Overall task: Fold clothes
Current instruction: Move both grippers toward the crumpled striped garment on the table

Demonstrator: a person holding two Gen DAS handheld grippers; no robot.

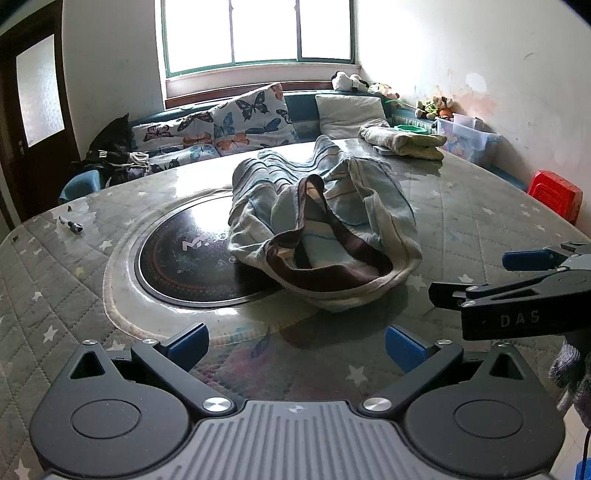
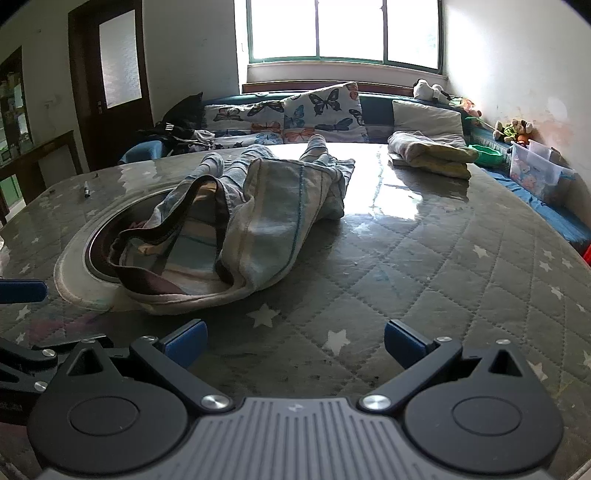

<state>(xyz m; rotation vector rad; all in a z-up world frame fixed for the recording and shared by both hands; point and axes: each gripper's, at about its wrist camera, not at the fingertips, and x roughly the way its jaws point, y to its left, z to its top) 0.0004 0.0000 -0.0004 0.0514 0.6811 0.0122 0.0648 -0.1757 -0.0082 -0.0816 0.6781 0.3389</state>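
Both the left tongs [image 1: 295, 349] and right tongs [image 2: 295, 343] hang released and empty over the near desk [image 2: 424, 258], the crumpled striped trousers [image 2: 236, 218] lying mid-desk, partly over the round hob [image 1: 177, 266].

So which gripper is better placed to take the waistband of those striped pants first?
Left, probably. The left gripper is open and faces the dark waistband of the striped pants nearly head-on. The right gripper, also open, sits off to the side over bare table cover.

Blown-out window [image 1: 258, 29] backlight; glare on table [image 2: 388, 192]; fisheye-curved edges.
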